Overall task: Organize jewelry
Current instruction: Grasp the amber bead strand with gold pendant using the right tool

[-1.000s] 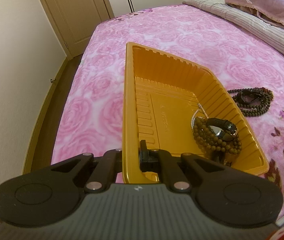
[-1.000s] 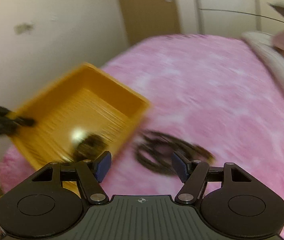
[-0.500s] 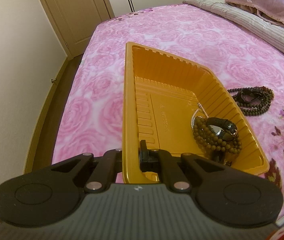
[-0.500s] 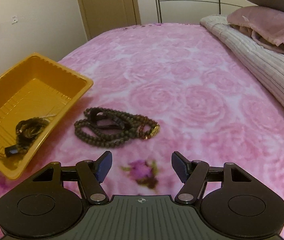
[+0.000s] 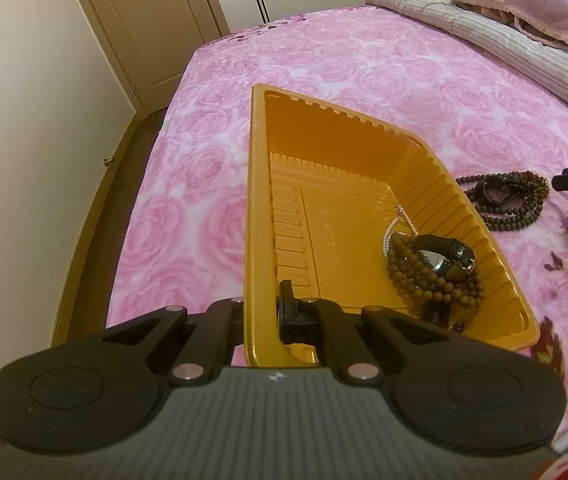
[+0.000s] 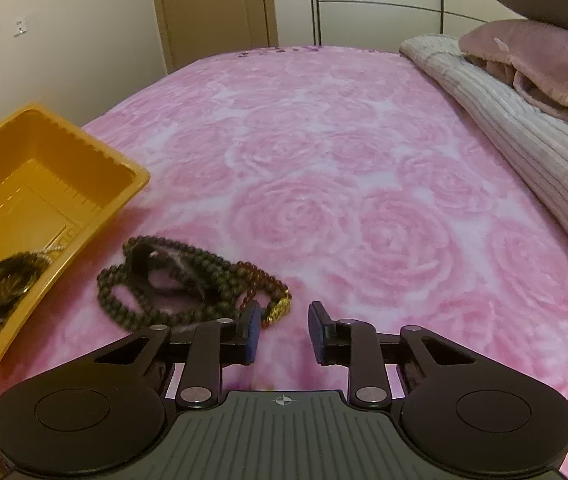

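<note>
Two sets of fingers are at work. My left fingers (image 5: 261, 312) are clamped on the near wall of the tray (image 5: 255, 184), pinning it to the bed (image 6: 324, 160). My right fingers (image 6: 281, 330) have just been narrowing and stand partly apart with nothing between them; only bedspread shows in the gap.

The beads (image 6: 187, 280) lie in a dark tangle on the bed, just beside the tray's long wall, at about ten o'clock from my right fingertips. The gold clasp end nearly touches my left-hand pad. A watch (image 5: 444, 256) and brown beads (image 5: 424, 276) already sit in the tray.

To take the tangle well, I judge I should shift toward ten o'clock until the thick middle of the loops sits between the pads, press lightly into the soft cover, then close. Pinching only the clasp end risks trailing loops that snag the tray's rim.
</note>
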Demonstrator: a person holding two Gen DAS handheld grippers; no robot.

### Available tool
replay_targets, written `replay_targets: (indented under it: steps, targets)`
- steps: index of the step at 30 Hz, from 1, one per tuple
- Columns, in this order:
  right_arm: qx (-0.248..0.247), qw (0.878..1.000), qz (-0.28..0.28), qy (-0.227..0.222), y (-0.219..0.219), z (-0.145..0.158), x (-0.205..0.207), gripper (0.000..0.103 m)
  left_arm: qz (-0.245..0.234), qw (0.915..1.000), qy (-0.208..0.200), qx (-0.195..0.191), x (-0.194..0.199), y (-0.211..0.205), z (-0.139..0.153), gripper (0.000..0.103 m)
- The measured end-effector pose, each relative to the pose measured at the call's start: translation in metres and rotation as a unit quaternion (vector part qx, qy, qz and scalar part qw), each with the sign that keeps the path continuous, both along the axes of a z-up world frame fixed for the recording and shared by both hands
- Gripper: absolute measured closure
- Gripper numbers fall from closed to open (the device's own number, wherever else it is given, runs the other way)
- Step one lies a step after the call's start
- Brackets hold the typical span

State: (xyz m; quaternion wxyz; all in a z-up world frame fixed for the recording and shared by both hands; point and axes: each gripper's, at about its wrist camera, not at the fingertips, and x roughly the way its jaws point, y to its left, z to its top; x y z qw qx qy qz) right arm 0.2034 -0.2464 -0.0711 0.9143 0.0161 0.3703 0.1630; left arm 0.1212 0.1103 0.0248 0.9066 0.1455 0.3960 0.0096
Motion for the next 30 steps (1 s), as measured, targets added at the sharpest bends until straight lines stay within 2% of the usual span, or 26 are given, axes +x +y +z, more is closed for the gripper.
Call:
replay_targets:
  steps: [5, 8, 9, 10, 15, 20, 30]
  targets:
    - [0.010, 1.000, -0.005, 0.014, 0.005, -0.006, 0.013, 0.084, 0.000, 1.0000, 0.000, 0.000, 0.000, 0.001, 0.000, 0.100]
    - [0.012, 1.000, -0.013, 0.022, 0.007, -0.011, 0.015, 0.092, 0.000, 1.0000, 0.000, 0.001, 0.000, 0.000, 0.000, 0.100]
    - [0.016, 0.999, -0.015, 0.024, 0.006, -0.011, 0.014, 0.098, 0.000, 1.0000, 0.001, 0.001, 0.000, 0.001, 0.000, 0.100]
    - [0.017, 0.999, -0.017, 0.024, 0.005, -0.011, 0.012, 0.099, 0.000, 1.0000, 0.001, 0.001, 0.000, 0.001, 0.000, 0.100]
    - [0.018, 0.999, -0.030, 0.012, -0.005, -0.001, -0.006, 0.100, -0.001, 1.0000, 0.000, 0.003, 0.000, 0.000, 0.000, 0.100]
    - [0.008, 0.999, -0.035, -0.017, -0.017, 0.021, -0.029, 0.100, -0.002, 1.0000, 0.000, 0.004, 0.000, 0.000, 0.000, 0.100]
    - [-0.003, 0.999, -0.005, -0.049, -0.014, 0.062, -0.062, 0.100, -0.003, 1.0000, 0.000, 0.004, -0.002, -0.002, 0.001, 0.100]
